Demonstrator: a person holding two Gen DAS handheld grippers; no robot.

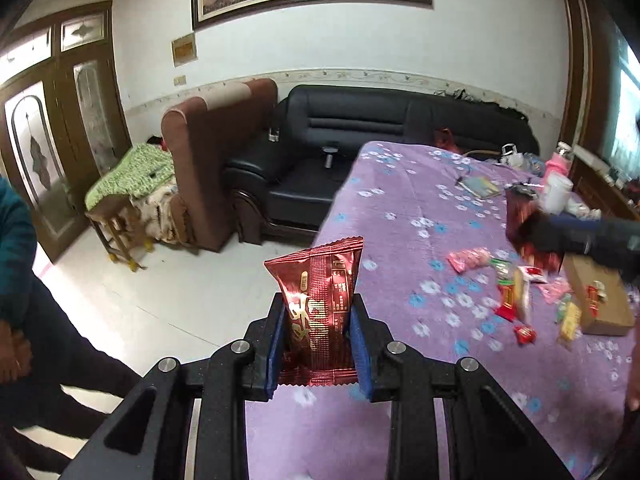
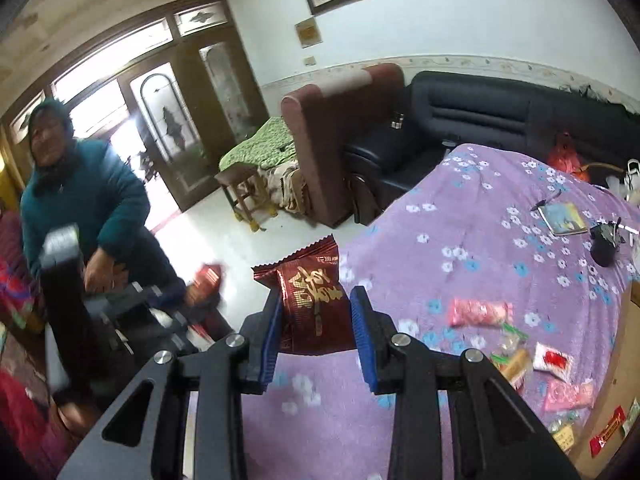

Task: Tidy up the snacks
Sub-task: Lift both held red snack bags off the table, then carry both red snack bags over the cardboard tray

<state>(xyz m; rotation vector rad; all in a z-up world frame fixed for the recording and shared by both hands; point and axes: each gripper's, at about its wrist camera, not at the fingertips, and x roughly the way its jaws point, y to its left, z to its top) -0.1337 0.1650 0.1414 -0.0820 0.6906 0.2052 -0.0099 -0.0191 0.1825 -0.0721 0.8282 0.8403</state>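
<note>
In the left wrist view my left gripper [image 1: 319, 304] is shut on a shiny red snack packet [image 1: 316, 280] that stands upright between the blue pads, over the near edge of the purple flowered tablecloth [image 1: 400, 208]. In the right wrist view my right gripper [image 2: 316, 296] is shut on a dark red packet with gold lettering [image 2: 310, 280], tilted to the left. The left wrist view shows the right gripper blurred at the right, with its packet [image 1: 520, 216]. Loose snacks lie on the cloth: a pink packet [image 2: 480, 312], a white and red one [image 2: 554, 360] and several small ones [image 1: 516, 300].
A cardboard box [image 1: 600, 300] sits at the table's right edge. A notebook [image 2: 562, 218], a dark cup [image 2: 604, 244] and bottles [image 1: 556, 172] stand farther back. A person in a teal sweater [image 2: 80, 208] is at the left. A black sofa [image 1: 360, 128] and a brown armchair [image 1: 216, 152] stand behind.
</note>
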